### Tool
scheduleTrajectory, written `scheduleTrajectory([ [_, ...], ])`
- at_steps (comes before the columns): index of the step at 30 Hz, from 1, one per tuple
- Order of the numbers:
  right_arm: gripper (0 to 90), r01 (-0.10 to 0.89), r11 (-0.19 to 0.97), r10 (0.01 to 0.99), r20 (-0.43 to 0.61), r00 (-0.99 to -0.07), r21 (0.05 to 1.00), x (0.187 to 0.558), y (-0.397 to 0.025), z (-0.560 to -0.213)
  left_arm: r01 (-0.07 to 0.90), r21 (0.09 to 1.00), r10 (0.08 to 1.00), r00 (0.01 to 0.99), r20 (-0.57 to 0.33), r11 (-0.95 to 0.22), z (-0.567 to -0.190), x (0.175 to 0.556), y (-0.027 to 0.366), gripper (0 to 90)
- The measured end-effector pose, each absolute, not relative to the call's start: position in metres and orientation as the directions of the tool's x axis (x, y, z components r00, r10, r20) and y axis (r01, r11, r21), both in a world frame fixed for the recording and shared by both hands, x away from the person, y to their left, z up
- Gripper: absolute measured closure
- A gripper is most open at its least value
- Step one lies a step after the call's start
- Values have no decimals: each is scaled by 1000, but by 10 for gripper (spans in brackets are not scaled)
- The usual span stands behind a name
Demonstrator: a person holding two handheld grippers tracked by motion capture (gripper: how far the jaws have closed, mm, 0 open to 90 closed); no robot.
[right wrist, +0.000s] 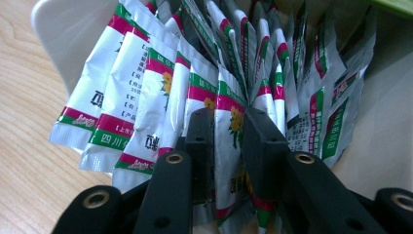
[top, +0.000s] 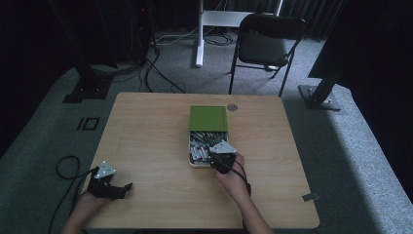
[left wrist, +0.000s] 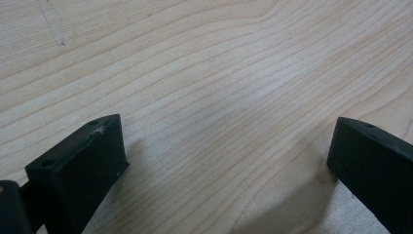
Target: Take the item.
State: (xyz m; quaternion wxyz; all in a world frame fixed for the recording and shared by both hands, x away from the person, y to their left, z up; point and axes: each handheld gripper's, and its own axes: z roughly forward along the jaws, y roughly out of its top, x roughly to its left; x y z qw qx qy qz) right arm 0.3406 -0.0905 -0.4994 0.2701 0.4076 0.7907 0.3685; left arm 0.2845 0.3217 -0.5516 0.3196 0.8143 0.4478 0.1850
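The right tongs (right wrist: pixel 229 146) are closing narrowly on 1 sachet (right wrist: pixel 229 131), pinching its lower part so it can be drawn free of the others standing packed in the white box (right wrist: pixel 63 29). In the high view that box (top: pixel 190 157) is sitting near the tabletop's (top: pixel 146 141) middle, its green lid (top: pixel 208 118) lying at its far end so the sachets are exposed. The left tongs (top: pixel 127 187) are resting wide and empty over bare wood near the front-left edge, probably keeping clear of the work.
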Motion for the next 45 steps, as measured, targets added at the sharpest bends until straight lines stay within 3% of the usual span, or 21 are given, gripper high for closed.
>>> scheduleTrajectory([
  [3, 777, 439, 417, 842, -156, -517, 796, 341, -88, -501, 611, 686, 848, 531, 15, -395, -552, 284, 322, 14],
  [6, 867, 440, 440, 837, -181, -516, 783, 342, -86, -500, 611, 686, 847, 531, 15, -395, -552, 284, 322, 14],
  [10, 894, 459, 410, 852, -152, -500, 788, 343, -88, -497, 611, 687, 848, 530, 15, -394, -552, 284, 322, 14],
  [25, 900, 441, 320, 853, -53, -520, 838, 332, -102, -462, 610, 687, 848, 530, 15, -394, -552, 285, 322, 14],
  [32, 900, 361, 259, 849, -34, -527, 896, 326, -111, -432, 611, 687, 848, 530, 14, -393, -552, 284, 322, 14],
  [45, 900, 322, 149, 906, 0, -422, 935, 331, -163, -403, 611, 688, 848, 529, 14, -393, -552, 285, 322, 14],
])
